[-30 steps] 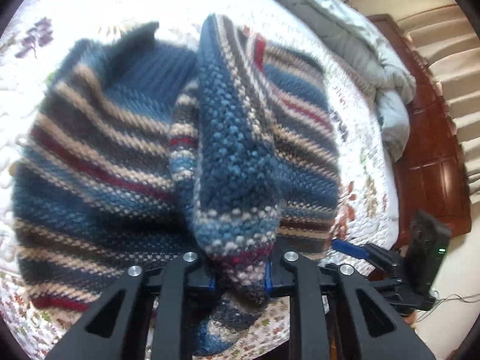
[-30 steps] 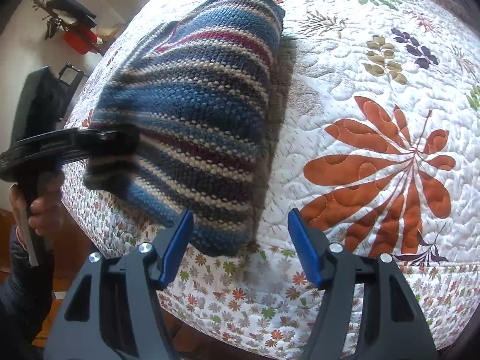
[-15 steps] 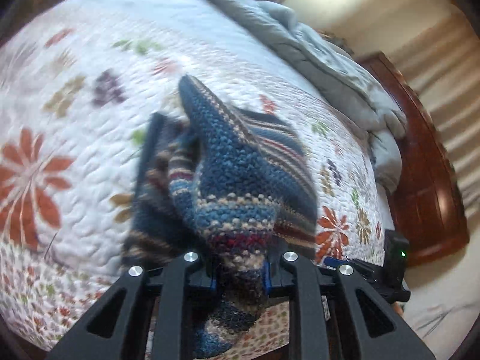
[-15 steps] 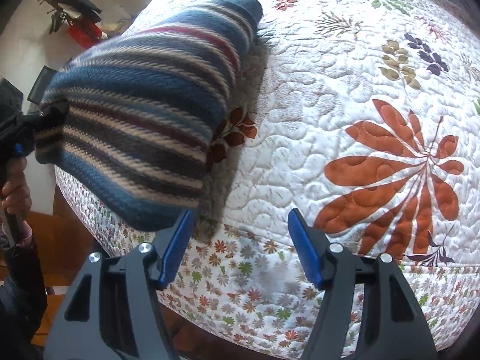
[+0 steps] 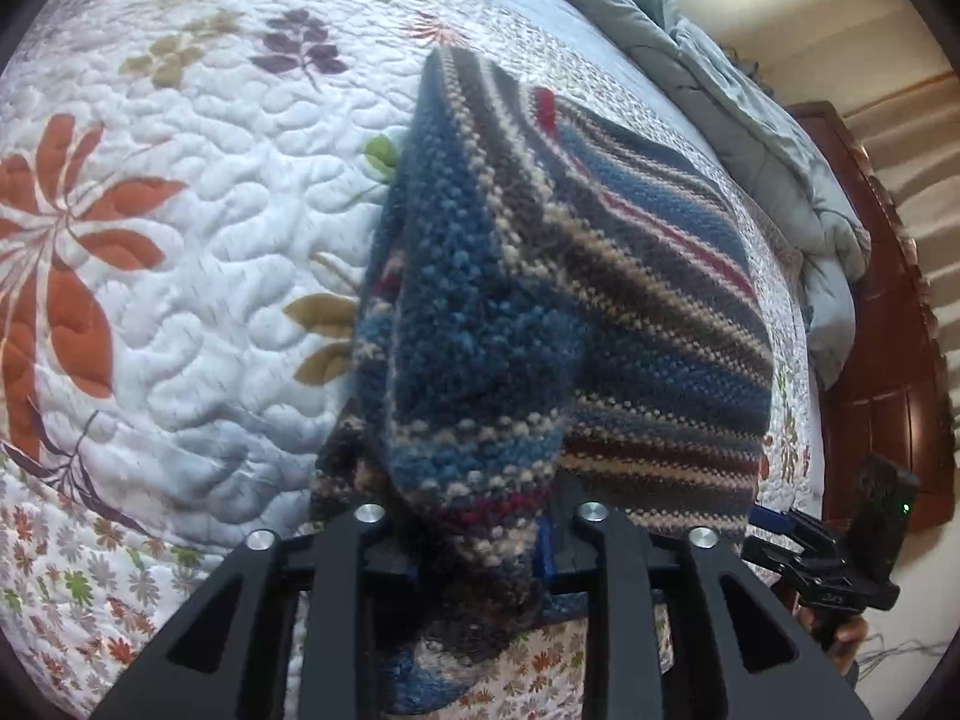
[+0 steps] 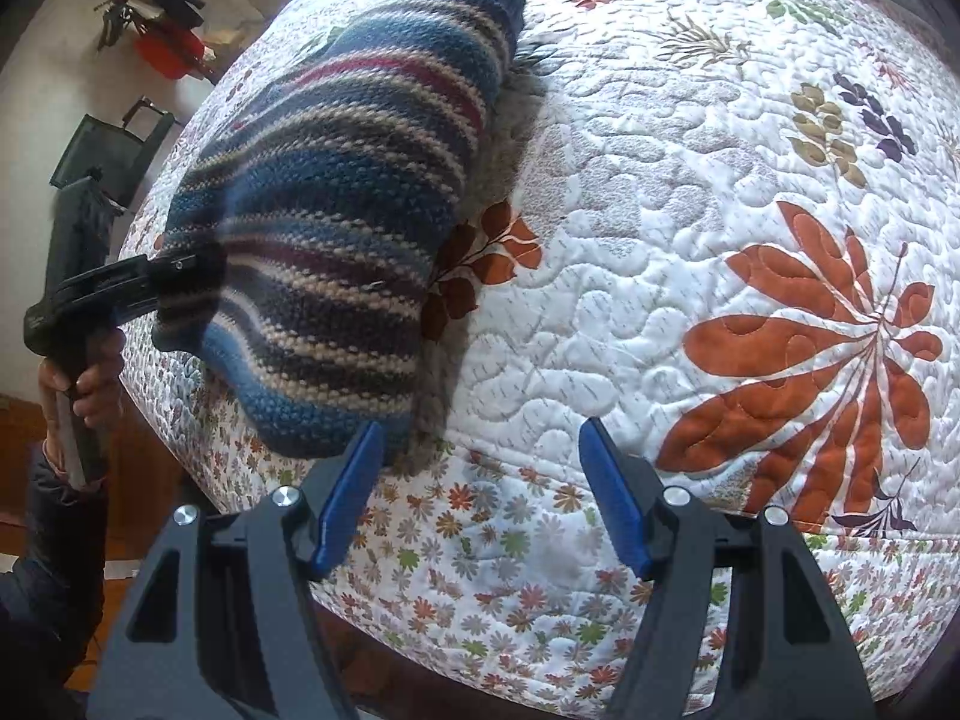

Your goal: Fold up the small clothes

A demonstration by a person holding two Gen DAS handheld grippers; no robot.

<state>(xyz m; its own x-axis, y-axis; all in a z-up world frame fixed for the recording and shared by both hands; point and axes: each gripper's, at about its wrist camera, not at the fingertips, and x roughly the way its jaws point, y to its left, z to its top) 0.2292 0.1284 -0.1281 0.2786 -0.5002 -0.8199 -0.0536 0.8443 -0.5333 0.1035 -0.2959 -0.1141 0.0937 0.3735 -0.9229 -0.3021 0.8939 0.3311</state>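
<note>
A blue knitted sweater [image 5: 540, 312] with beige, grey and red stripes is lifted off the floral quilt. My left gripper [image 5: 480, 546] is shut on its bunched lower edge, and the cloth hangs over and below the jaws. In the right wrist view the sweater [image 6: 336, 204] hangs folded at the left, its far end with the ribbed cuff resting on the quilt [image 6: 660, 276], and the left gripper [image 6: 168, 276] pinches its near corner. My right gripper [image 6: 480, 492] is open and empty, just right of the sweater's lower edge, above the bed's front edge.
The white quilt [image 5: 180, 240] with orange leaf patterns covers the bed. A grey duvet [image 5: 750, 120] lies bunched along the far side by the wooden headboard [image 5: 882, 360]. A black chair [image 6: 114, 150] and a red object [image 6: 168, 54] stand beyond the bed.
The left gripper has lifted the sweater off the quilt and carried it, so it hangs folded. The right gripper has stayed open and almost still.
</note>
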